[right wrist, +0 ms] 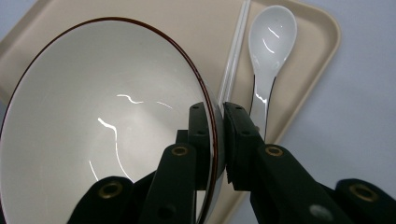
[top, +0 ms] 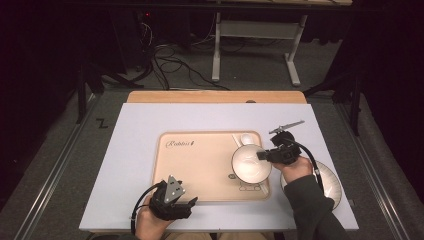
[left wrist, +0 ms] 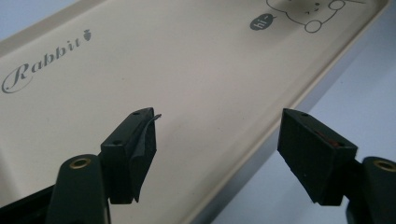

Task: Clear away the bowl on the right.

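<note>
Dark room, white table [top: 130, 150], beige tray [top: 200, 165], right tool [top: 263, 155] pinching bowl [top: 247, 165] rim, left tool [top: 192, 201] wide.

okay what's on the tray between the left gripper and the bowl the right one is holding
Nothing: in the high view, bare tray runs from the open left gripper to the bowl, clamped by its rim in the right gripper.

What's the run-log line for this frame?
right gripper: shut on bowl rim, over tray | left gripper: open, idle at tray's near edge | spoon, chopsticks: on tray
</note>
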`<state>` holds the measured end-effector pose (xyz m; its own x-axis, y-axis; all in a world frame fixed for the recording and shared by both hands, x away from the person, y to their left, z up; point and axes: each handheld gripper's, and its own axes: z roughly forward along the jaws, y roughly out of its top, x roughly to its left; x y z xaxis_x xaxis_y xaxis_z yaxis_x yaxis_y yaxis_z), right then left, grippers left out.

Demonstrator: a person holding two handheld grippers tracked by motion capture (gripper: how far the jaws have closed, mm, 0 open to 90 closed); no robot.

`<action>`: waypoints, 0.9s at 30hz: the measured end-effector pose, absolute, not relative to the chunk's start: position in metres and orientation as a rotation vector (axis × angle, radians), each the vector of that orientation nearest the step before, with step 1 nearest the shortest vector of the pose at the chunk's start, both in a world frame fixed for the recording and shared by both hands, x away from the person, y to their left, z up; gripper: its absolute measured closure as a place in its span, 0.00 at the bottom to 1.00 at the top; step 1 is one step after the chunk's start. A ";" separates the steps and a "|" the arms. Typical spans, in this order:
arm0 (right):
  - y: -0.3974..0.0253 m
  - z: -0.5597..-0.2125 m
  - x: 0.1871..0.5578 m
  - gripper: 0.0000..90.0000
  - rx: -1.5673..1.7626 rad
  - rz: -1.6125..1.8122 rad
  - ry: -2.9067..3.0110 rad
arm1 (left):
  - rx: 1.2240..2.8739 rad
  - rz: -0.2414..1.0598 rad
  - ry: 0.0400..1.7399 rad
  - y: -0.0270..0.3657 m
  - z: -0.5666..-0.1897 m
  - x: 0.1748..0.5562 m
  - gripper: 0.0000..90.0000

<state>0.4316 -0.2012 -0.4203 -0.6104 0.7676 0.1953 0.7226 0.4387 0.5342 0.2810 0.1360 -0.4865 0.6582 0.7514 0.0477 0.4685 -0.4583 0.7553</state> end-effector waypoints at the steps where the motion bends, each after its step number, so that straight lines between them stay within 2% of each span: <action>1: -0.198 -0.421 0.435 0.92 1.350 0.909 2.601 | 2.140 0.490 0.941 0.136 -0.487 0.282 0.32; 27: -0.154 -0.450 0.481 0.92 1.484 0.866 2.559 | 2.138 0.488 0.927 0.135 -0.487 0.280 0.32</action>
<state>0.4810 -0.1538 -0.4498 -0.5352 0.8152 0.2212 0.7821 0.3793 0.4944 0.2801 0.1350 -0.4866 0.6661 0.7443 0.0485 0.4619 -0.4626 0.7568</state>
